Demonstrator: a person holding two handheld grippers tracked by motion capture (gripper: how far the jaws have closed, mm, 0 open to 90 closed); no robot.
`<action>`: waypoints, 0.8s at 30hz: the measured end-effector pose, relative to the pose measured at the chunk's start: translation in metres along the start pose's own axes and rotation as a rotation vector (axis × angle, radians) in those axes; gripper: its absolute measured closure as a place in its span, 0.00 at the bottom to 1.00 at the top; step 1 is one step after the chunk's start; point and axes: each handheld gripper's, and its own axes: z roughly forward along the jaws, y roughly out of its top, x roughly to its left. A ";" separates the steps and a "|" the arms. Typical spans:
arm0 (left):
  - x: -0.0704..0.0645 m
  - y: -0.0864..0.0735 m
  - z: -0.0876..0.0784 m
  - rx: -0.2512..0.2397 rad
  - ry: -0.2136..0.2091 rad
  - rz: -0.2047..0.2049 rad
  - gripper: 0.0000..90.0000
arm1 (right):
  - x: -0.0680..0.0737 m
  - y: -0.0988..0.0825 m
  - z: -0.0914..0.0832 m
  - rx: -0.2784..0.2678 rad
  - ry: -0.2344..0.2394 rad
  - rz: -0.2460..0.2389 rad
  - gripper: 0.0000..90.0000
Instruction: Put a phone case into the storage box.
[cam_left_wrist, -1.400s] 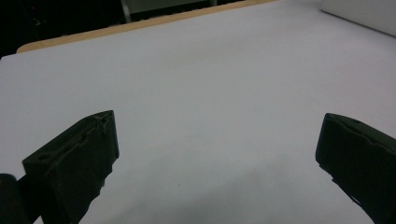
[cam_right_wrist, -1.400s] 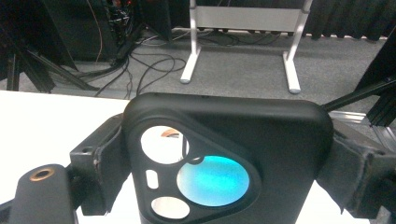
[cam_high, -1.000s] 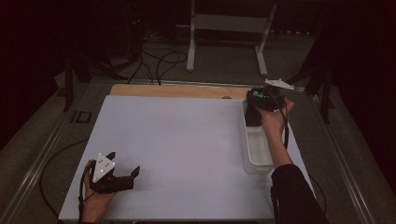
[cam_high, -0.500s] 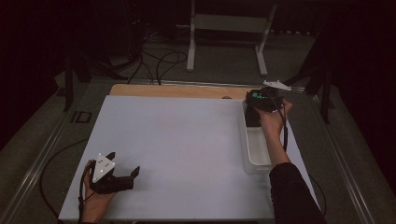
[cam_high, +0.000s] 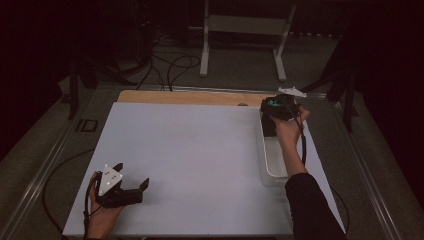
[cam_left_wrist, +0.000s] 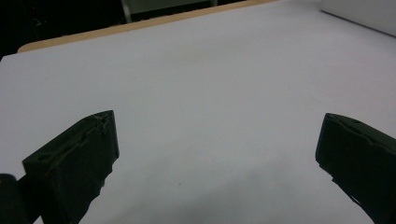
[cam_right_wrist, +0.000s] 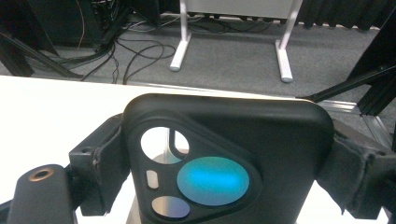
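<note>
A black phone case (cam_right_wrist: 233, 154) with a camera cutout is clamped by its side edges in my right gripper (cam_right_wrist: 226, 168), its back facing the camera. In the high view this right gripper (cam_high: 278, 107) holds the phone case (cam_high: 269, 126) over the far end of a clear oblong tray (cam_high: 272, 162) at the table's right side. My left gripper (cam_high: 134, 175) rests at the near left of the white table top (cam_high: 200, 150). In its own view the left gripper (cam_left_wrist: 219, 163) stands open, with bare table between the jaws.
A wooden strip (cam_high: 190, 96) runs along the table's far edge. Beyond it stand a white frame's legs (cam_high: 205, 55) and floor cables (cam_high: 165, 62). Metal rails (cam_high: 45, 170) flank the table. A corner of the tray (cam_left_wrist: 364, 14) lies far ahead of the left gripper.
The right gripper with the phone case has edged slightly left over the tray's far end. The left gripper has stayed still.
</note>
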 end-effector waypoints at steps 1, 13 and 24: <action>0.000 0.000 0.000 0.000 0.000 0.000 0.00 | 0.000 0.000 0.000 -0.001 0.000 0.001 0.14; 0.001 0.000 -0.001 0.001 0.006 0.000 0.00 | -0.002 0.000 0.004 -0.007 -0.006 0.018 0.14; 0.001 -0.001 -0.001 0.000 0.008 -0.004 0.00 | 0.000 -0.003 0.010 0.004 -0.009 0.015 0.14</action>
